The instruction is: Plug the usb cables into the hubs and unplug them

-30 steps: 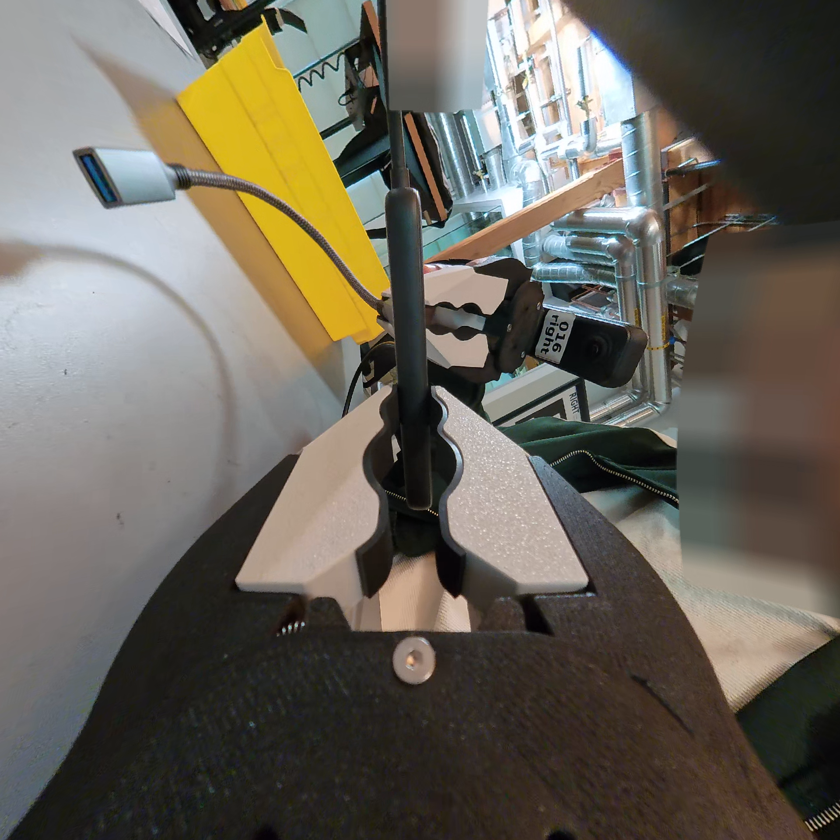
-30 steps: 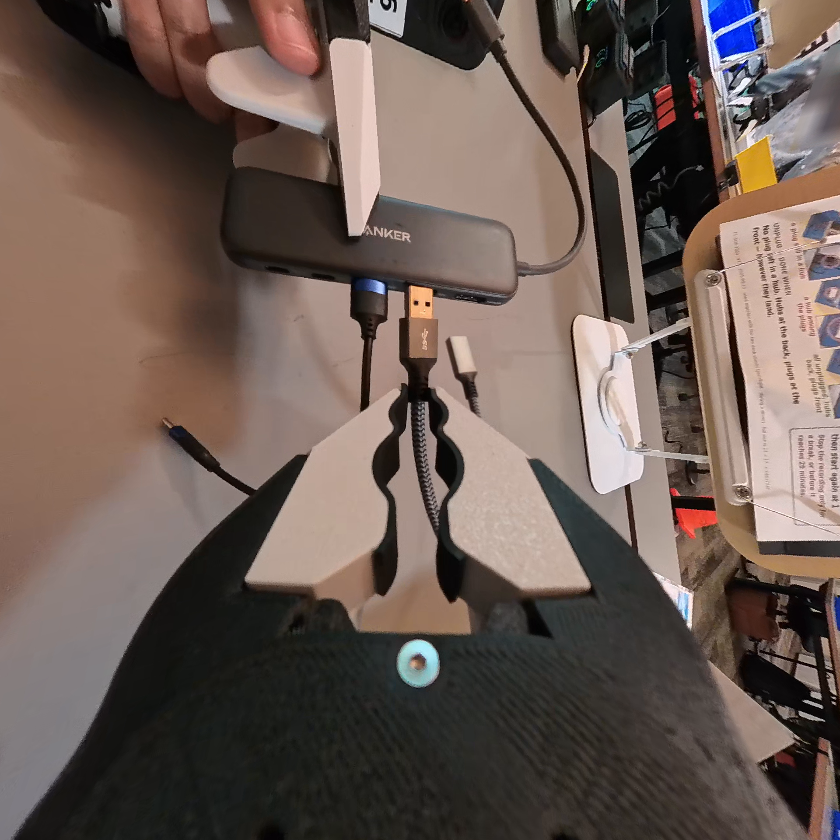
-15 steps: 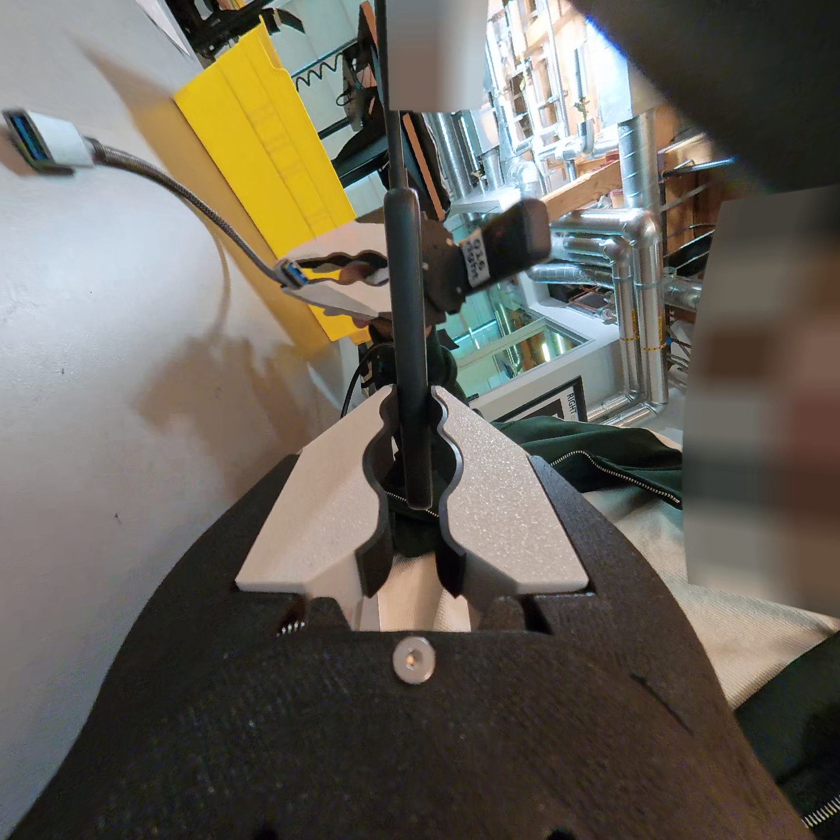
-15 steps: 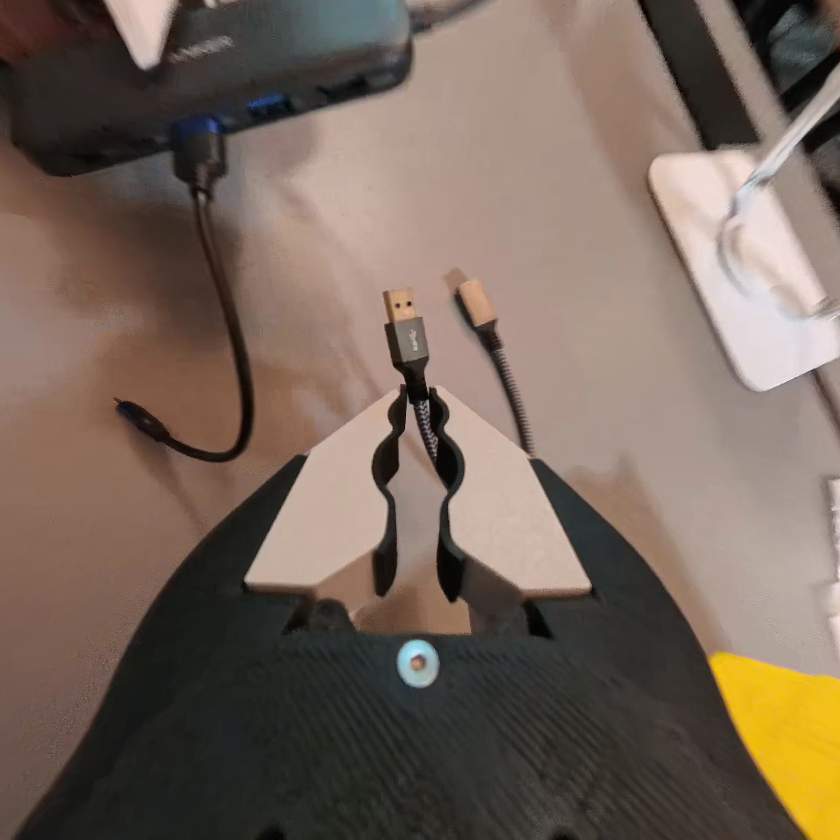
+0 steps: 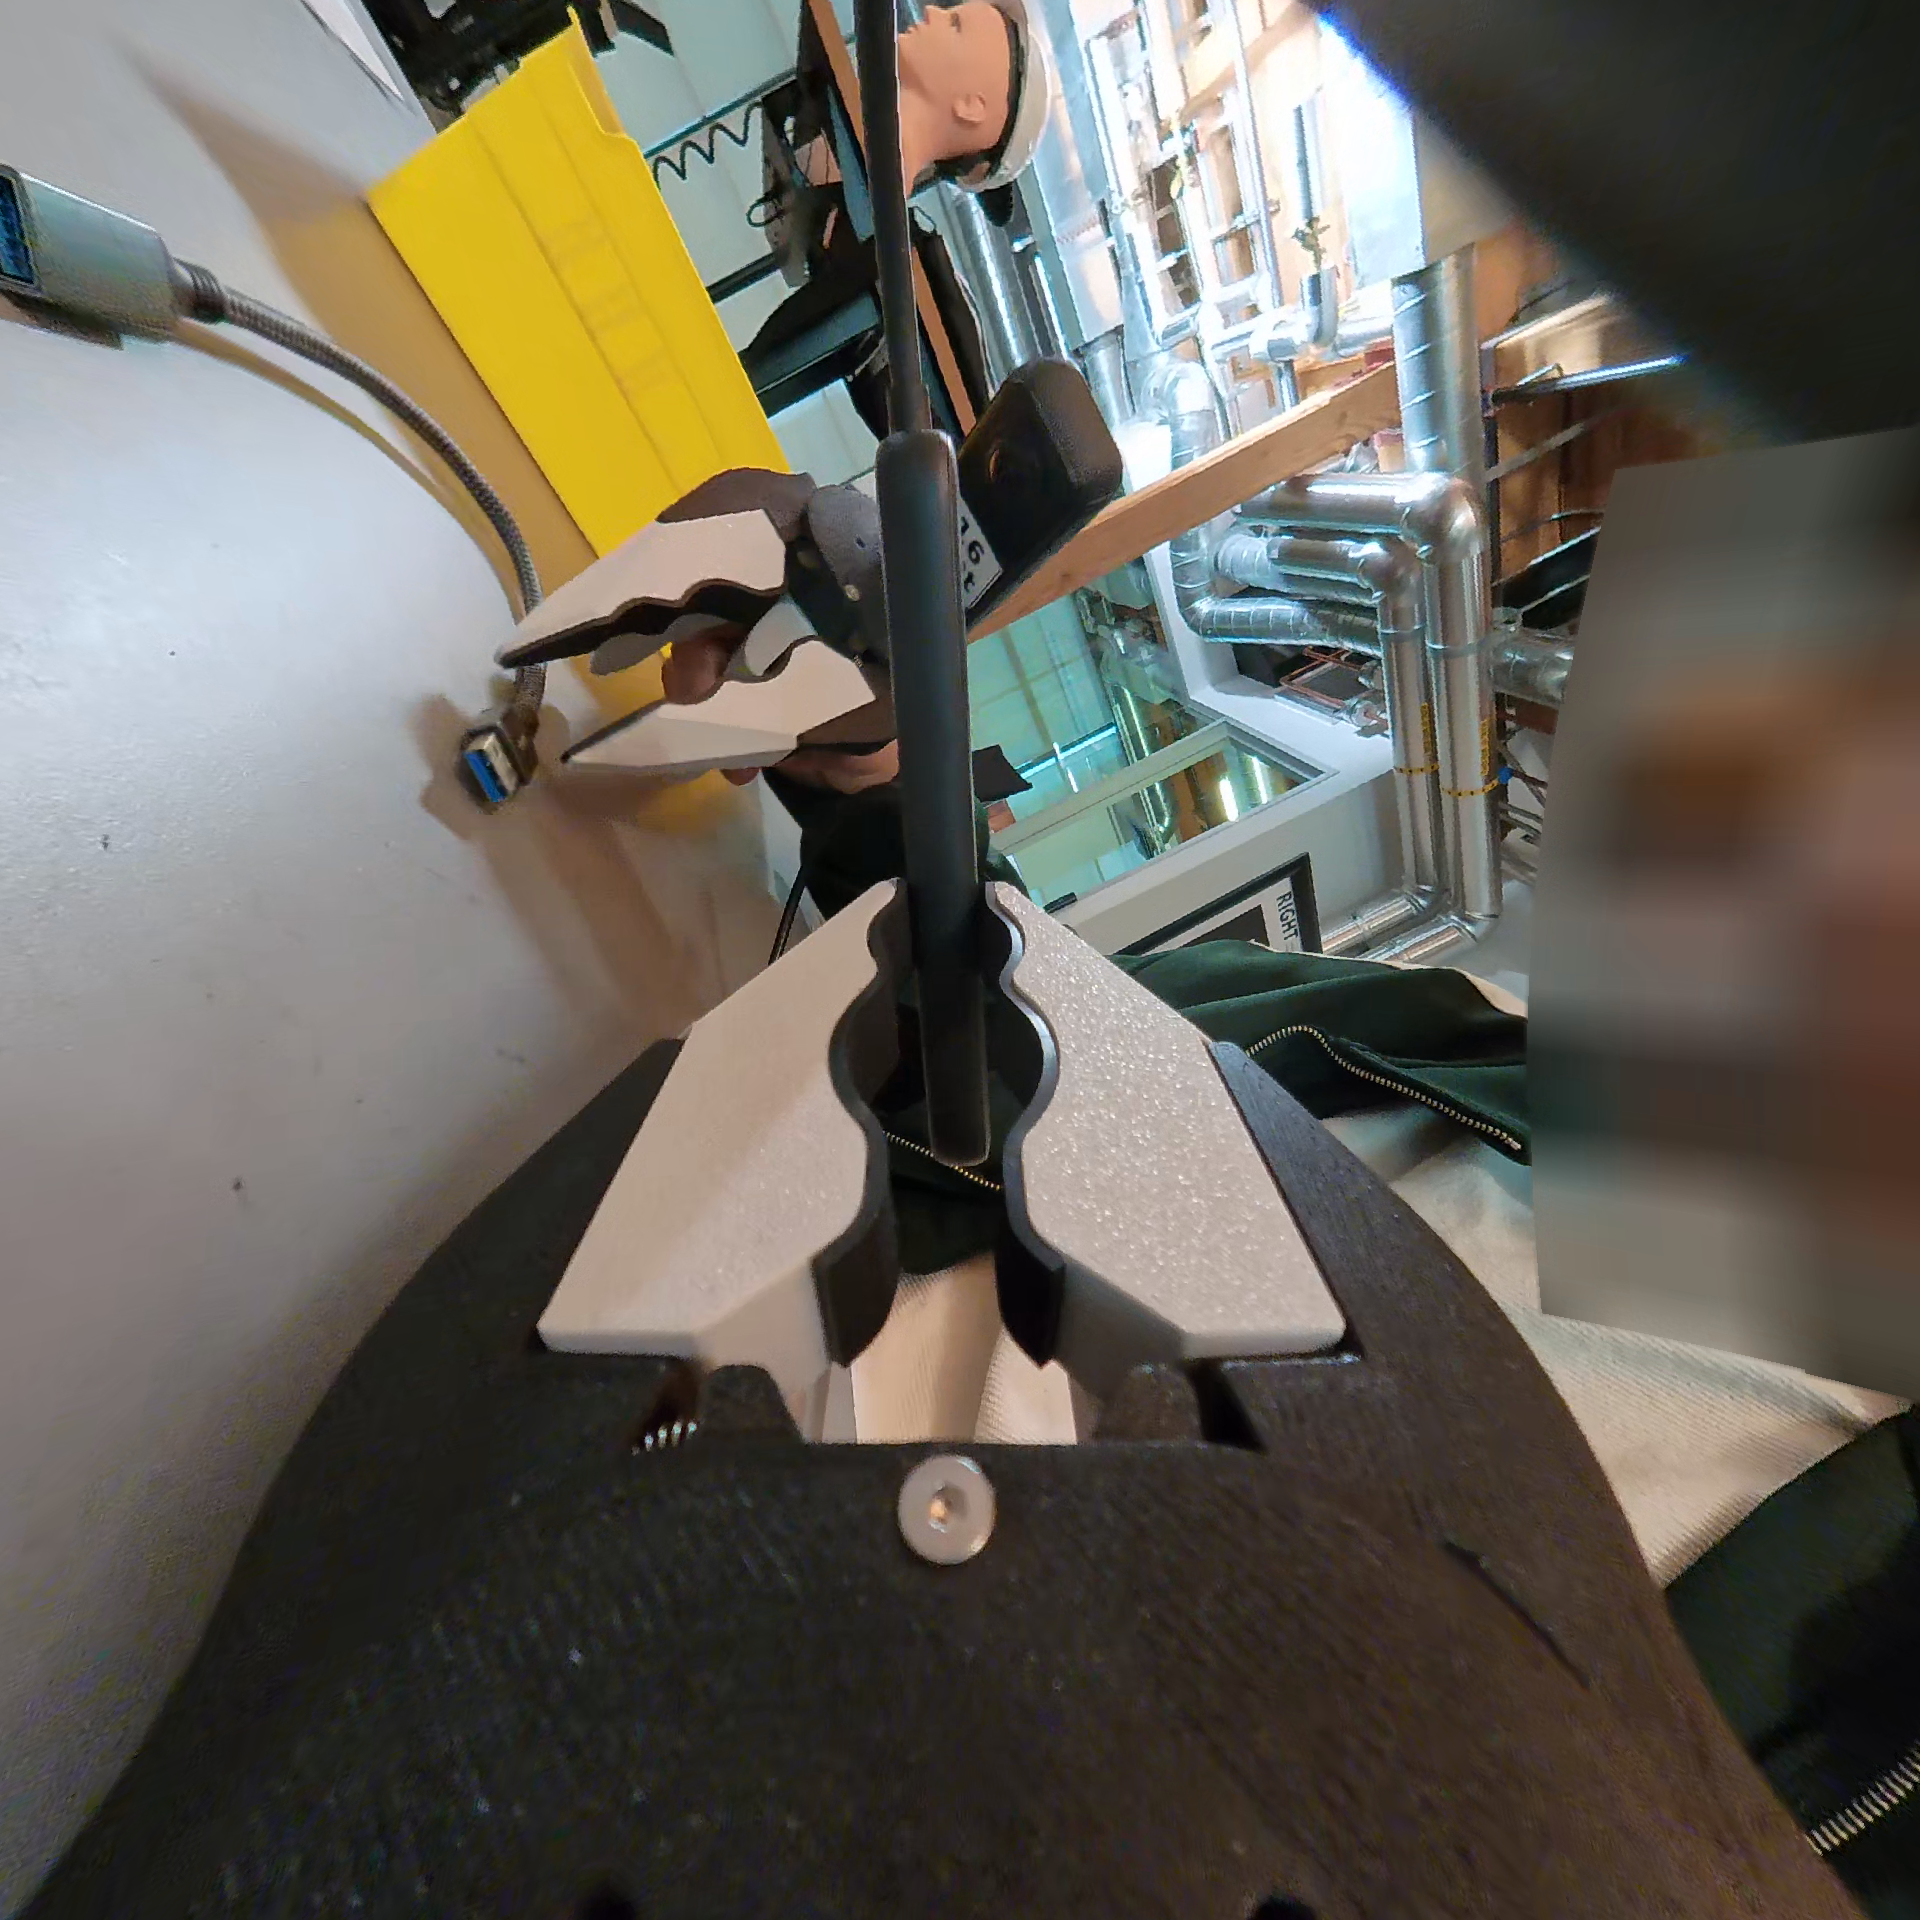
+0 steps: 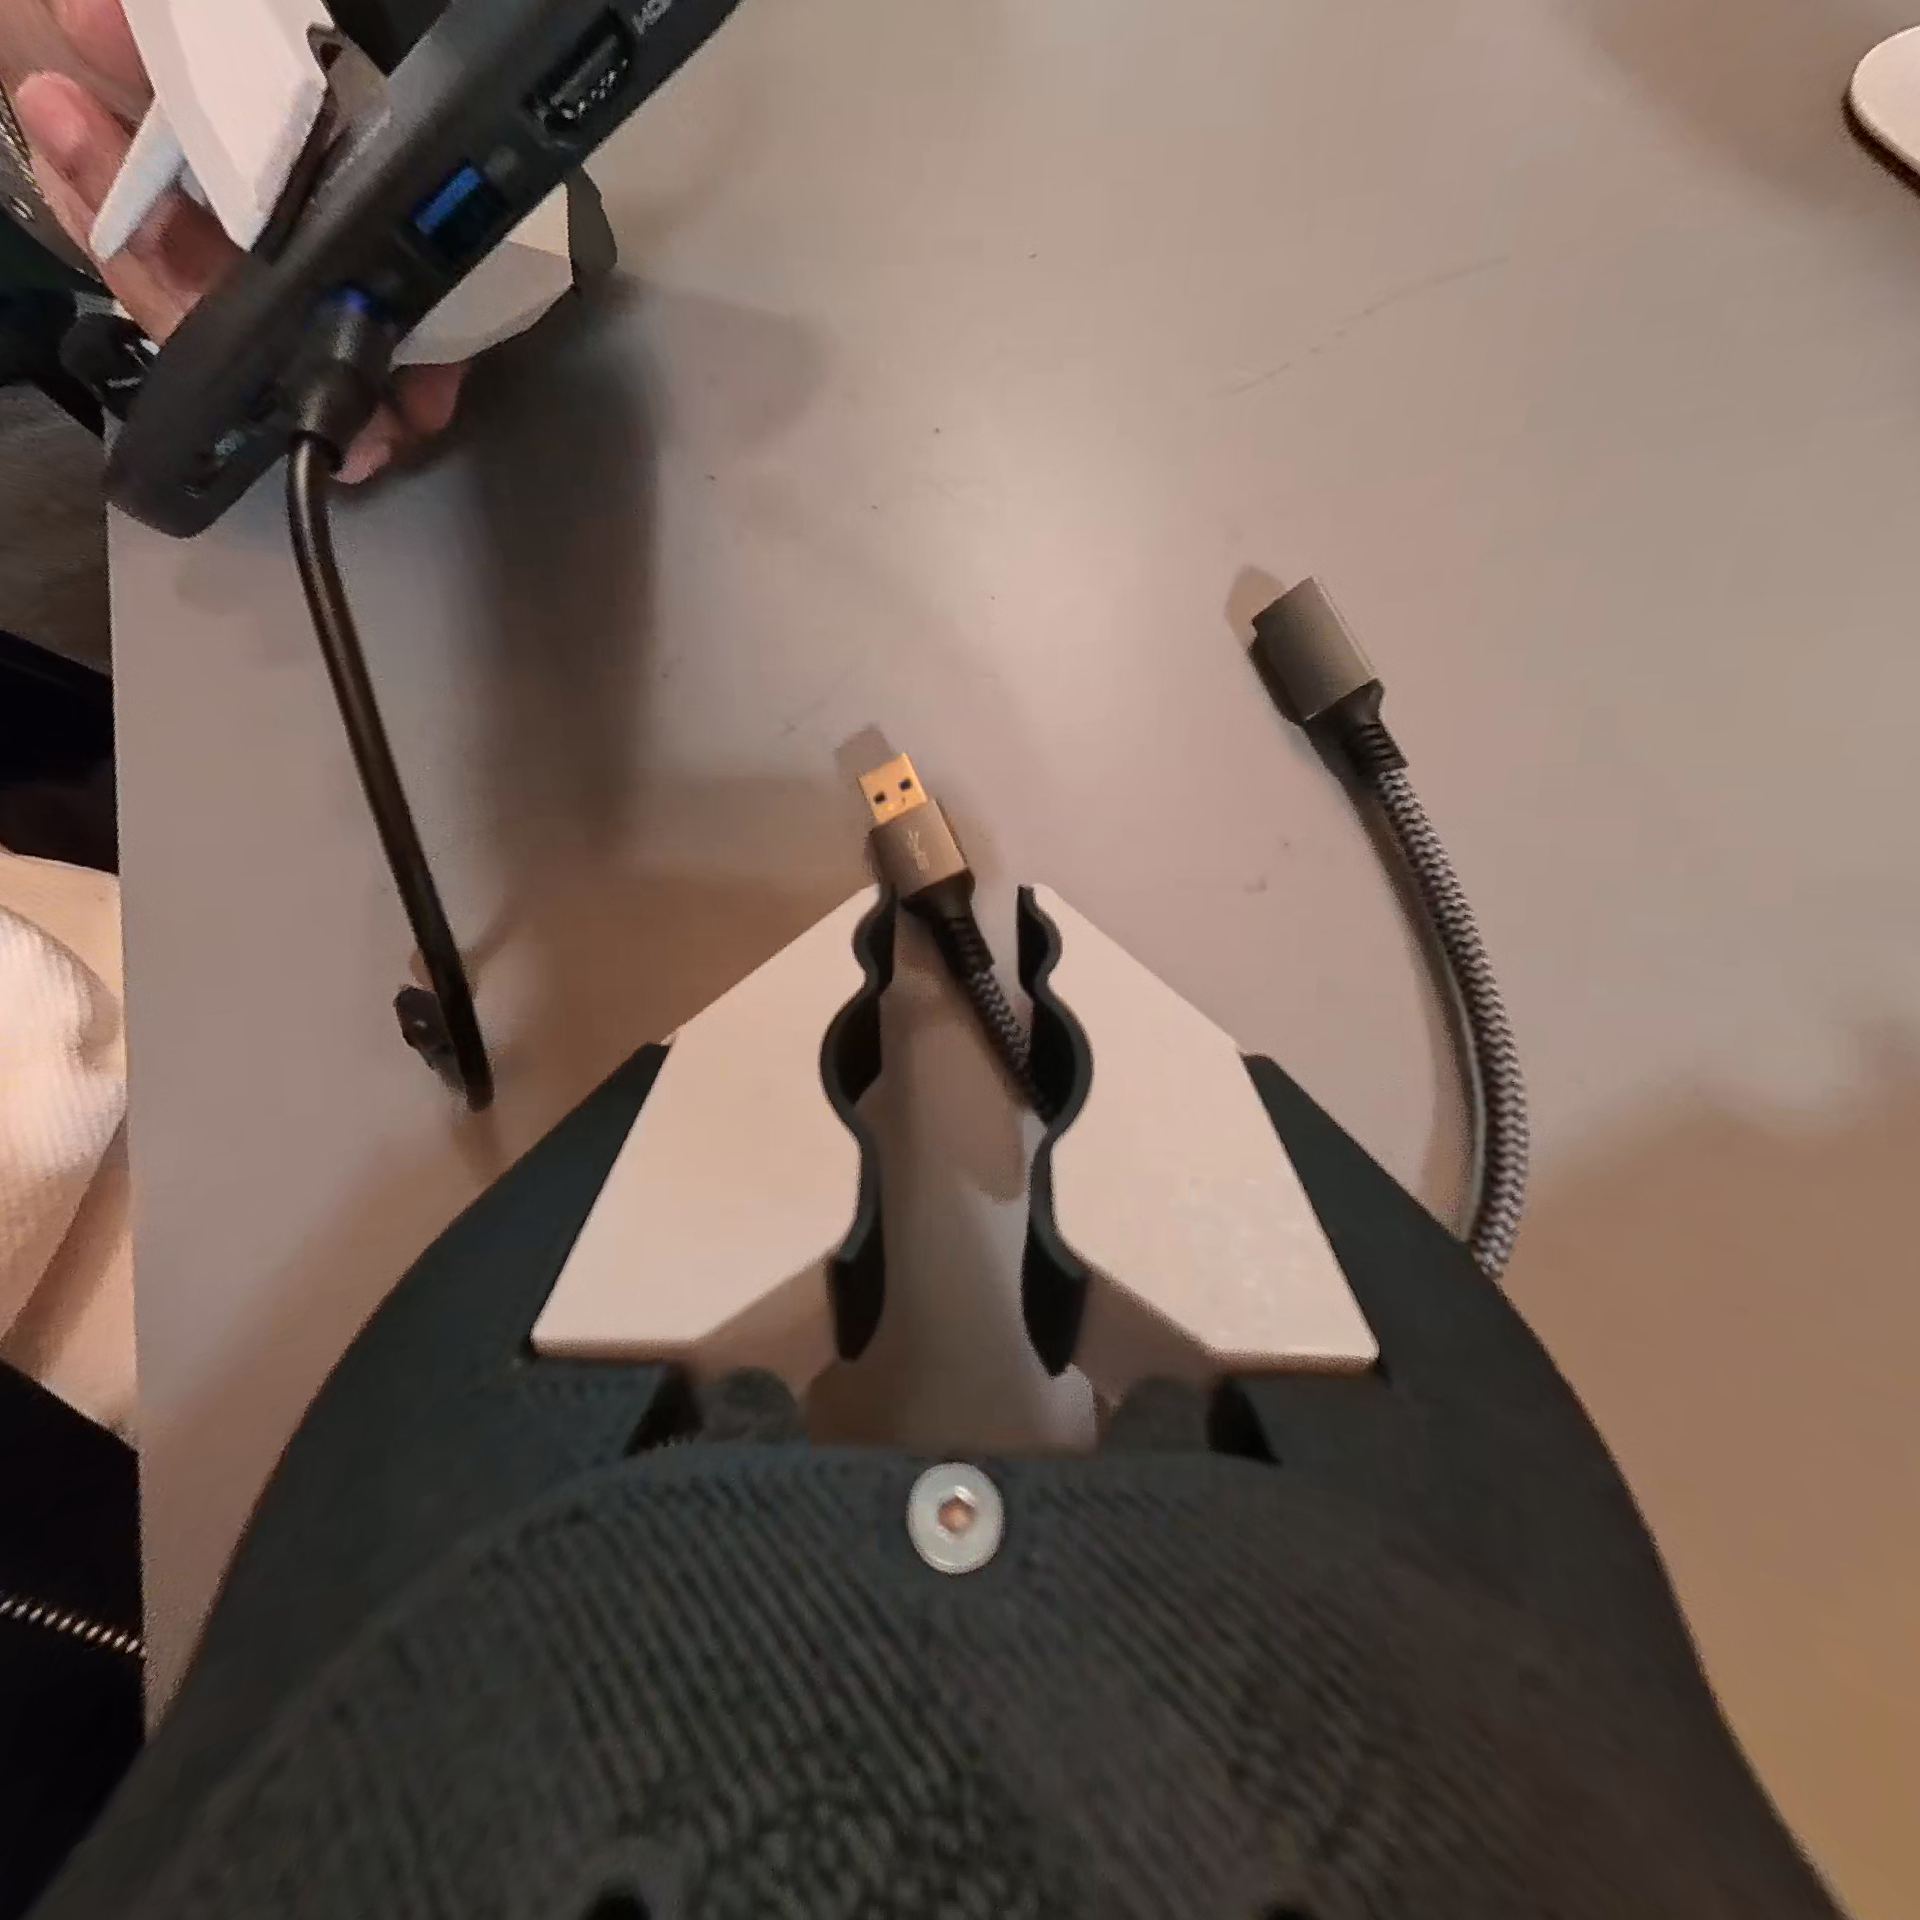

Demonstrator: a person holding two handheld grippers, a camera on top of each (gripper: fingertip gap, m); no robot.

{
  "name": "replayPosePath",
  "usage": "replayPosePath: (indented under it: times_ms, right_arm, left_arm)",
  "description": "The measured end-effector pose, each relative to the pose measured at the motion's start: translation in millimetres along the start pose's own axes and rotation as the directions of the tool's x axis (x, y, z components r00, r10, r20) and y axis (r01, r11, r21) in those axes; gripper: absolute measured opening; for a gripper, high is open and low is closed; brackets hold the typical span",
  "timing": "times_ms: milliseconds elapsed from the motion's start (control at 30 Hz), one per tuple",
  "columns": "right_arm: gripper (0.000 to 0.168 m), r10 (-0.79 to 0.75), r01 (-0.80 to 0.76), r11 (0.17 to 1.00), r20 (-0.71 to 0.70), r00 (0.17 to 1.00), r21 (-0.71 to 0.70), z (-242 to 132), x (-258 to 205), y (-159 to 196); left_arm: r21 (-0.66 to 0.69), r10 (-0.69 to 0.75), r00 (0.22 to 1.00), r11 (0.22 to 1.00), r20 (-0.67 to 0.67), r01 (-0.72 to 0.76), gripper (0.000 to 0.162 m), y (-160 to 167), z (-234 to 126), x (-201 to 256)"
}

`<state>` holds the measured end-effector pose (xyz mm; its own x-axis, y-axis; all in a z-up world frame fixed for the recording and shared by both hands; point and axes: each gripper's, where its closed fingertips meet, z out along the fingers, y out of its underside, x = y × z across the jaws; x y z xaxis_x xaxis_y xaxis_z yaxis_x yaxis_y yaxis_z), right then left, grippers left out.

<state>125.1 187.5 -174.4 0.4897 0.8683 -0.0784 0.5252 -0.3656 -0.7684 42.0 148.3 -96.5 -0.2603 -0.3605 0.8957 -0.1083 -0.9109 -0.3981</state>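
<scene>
The right gripper (image 6: 956,904) has its fingers (image 6: 748,1101) parted, with the braided cable (image 6: 992,1003) lying loose in the gap and leaning on the inner edge of the finger at 3 o'clock; nothing pinches it. Its gold-tipped plug (image 6: 904,821) rests on the desk (image 6: 1143,364) just past the fingertips, pointing toward 11 o'clock. If the gripper lifts away carelessly from here, the cable could catch in the wavy notch of that finger and be dragged, flicking the plug across the desk or toward the edge at 9 o'clock. The other end of this cable, a grey connector (image 6: 1314,649), lies apart at 2 o'clock, so a tug could shift that too.

The left gripper (image 5: 943,914) is clenched on the dark hub (image 5: 930,727), seen edge-on and standing up toward 12 o'clock. In the right wrist view the hub (image 6: 416,208) hangs tilted at 10 o'clock above the desk, with a black cable (image 6: 364,727) plugged in and trailing down to 7 o'clock. That trailing weight, on a narrow grip, could twist the hub between the fingers, and the next unplugging pull would then rock rather than slide the plug.

The right gripper looks steeply down at the desk; the left one is held raised and tipped sideways, its hand (image 6: 62,177) partly visible behind.
</scene>
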Motion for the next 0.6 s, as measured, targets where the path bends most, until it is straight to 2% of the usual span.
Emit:
replayPosePath:
  times_ms: [167,300,500,600]
  right_arm:
    - [0.025,-0.013,0.013,1.000,0.015,1.000,-0.008,10.4,-3.5,1.5]
    - [0.016,-0.027,0.027,1.000,0.003,1.000,-0.004,11.0,-1.9,-0.6]
    - [0.016,-0.012,0.016,0.989,-0.023,1.000,0.146,-20.1,-4.6,-38.8]
    - [0.015,-0.025,0.031,0.988,-0.043,0.999,0.152,-30.9,-14.0,-52.3]
  left_arm:
    - [-0.005,-0.002,1.000,1.000,-0.005,0.002,0.009,1.1,1.1,0.6]
    - [-0.008,0.000,1.000,1.000,-0.002,0.000,0.008,2.0,1.6,0.5]
    - [-0.011,0.022,0.999,1.000,0.025,-0.021,0.009,2.9,3.0,-2.0]
    - [-0.036,0.085,0.993,0.996,0.083,-0.082,0.008,5.8,5.0,-6.7]
